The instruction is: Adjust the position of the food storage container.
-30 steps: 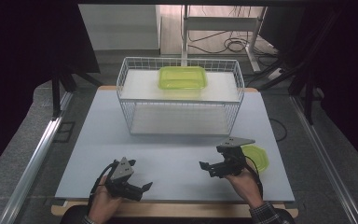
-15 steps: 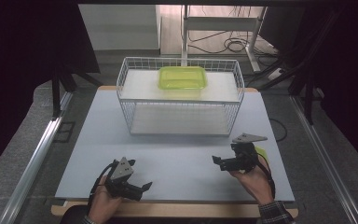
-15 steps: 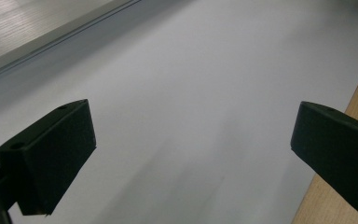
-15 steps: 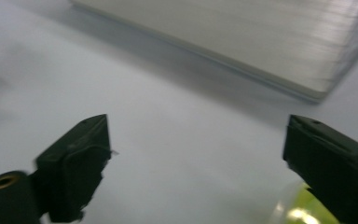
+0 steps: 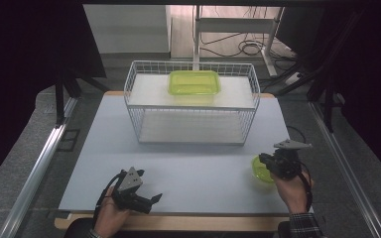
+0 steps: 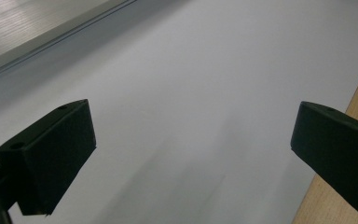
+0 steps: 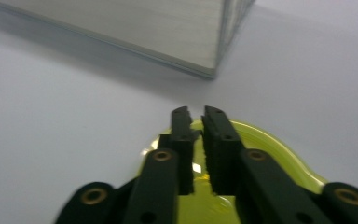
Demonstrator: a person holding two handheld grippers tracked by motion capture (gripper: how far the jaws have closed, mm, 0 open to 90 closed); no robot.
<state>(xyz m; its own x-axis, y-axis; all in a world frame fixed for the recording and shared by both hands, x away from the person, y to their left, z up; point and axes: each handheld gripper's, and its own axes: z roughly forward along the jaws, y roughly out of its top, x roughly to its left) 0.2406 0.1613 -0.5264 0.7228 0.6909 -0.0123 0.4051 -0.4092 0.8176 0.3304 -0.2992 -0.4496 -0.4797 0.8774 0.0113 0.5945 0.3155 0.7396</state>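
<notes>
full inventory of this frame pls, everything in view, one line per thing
white wire basket rack: 1, white, far middle of the table, with a pale shelf board on top
rectangular yellow-green translucent plastic container: 1, yellow-green, on the rack's top shelf
small round yellow-green plastic bowl: 1, yellow-green, near right of the table, under the right gripper's tips
pale grey table top: 1, grey with a wooden edge
cables: a loose bundle, dark, on the floor beyond the table
left hand-held gripper: 1, black, near left, jaws wide apart over bare table, nothing between them
right hand-held gripper: 1, black, jaws have just closed together on the bowl's rim
</notes>
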